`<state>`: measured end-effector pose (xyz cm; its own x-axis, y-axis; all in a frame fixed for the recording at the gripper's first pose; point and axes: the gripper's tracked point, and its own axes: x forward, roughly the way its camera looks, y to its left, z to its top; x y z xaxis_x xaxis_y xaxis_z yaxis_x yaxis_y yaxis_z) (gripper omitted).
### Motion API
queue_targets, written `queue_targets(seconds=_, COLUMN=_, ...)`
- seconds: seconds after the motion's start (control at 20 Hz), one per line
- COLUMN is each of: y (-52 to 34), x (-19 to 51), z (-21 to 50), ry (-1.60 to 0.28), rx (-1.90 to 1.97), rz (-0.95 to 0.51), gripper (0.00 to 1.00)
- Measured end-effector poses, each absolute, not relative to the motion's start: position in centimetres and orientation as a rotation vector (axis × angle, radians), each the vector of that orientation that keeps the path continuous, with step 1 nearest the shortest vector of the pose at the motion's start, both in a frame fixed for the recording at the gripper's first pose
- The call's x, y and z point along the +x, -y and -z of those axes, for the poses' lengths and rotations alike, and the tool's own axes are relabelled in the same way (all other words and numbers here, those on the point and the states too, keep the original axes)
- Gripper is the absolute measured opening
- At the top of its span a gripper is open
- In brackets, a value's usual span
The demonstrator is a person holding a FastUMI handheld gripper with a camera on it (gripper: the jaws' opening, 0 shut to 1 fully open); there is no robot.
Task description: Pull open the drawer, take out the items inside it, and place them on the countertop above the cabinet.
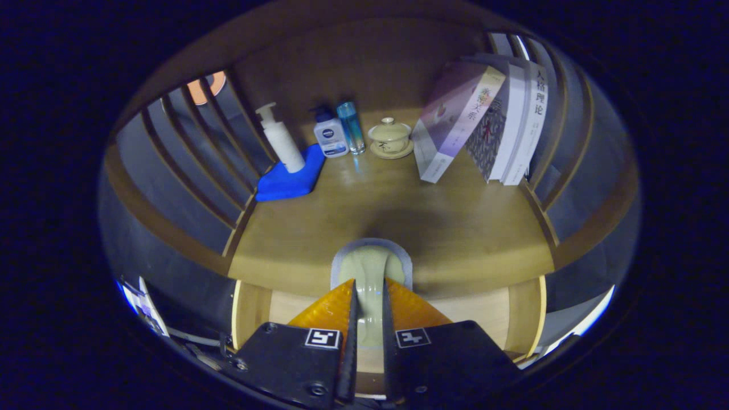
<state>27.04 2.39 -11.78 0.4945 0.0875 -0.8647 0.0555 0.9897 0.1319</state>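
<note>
Between the tongs [369, 296] | pale green pouch [370, 270], pinched | above open drawer [285, 307], at countertop [455, 228] edge

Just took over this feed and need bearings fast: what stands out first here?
The gripper is shut on a pale green packet, held over the front edge of the wooden countertop, with the open drawer below it. At the back stand a white pump bottle on a blue cloth, a lidded teacup, and leaning books beside it.
</note>
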Motion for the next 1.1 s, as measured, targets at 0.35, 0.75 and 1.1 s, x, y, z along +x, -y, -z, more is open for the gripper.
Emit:
queue_targets(seconds=0.35, y=-1.6, x=33.5, z=12.8, ry=-0.986, rx=0.133, rz=0.026, gripper=0.22)
queue_targets(seconds=0.75, y=-1.8, x=35.9, z=14.9, ry=-0.925, rx=0.179, rz=0.015, gripper=0.24)
queue_targets(seconds=1.1, y=-2.6, x=35.2, z=11.9, ry=-0.733, rx=0.136, rz=-0.036, gripper=0.79)
